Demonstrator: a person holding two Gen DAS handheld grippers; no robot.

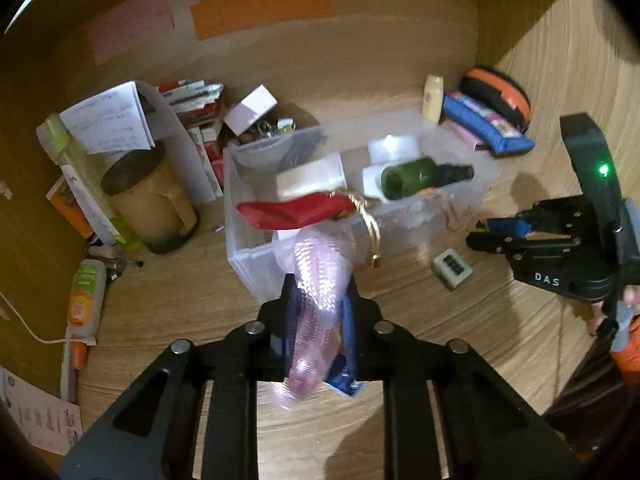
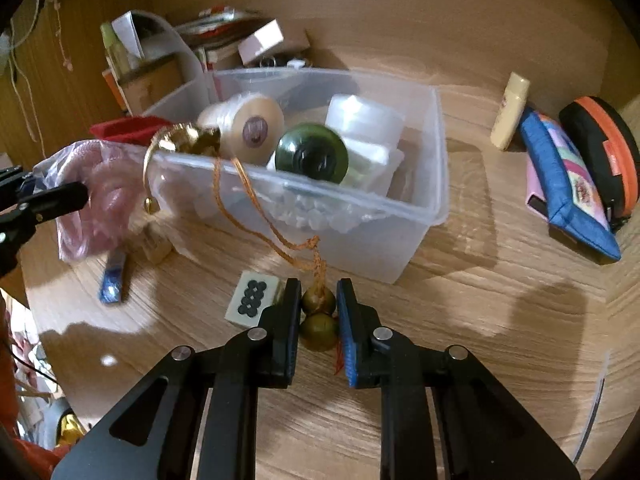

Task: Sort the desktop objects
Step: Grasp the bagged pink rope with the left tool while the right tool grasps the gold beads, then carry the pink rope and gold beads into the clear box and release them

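Currently left gripper (image 1: 318,300) clamped on pink plastic bag (image 1: 316,276), held before clear bin (image 2: 424,184). Right gripper (image 2: 318,312) closed around olive beads (image 2: 319,316) on orange cord (image 2: 256,204), on wooden desk (image 2: 500,300).

surface: wooden desk (image 2: 500,300) | on it: clear bin (image 2: 420,216), mahjong tile (image 2: 251,298), blue pouch (image 2: 568,188), cream bottle (image 2: 510,110)

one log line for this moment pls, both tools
left tool: shut on pink bag | right tool: shut on beads, cord runs to clear bin | tile on desk
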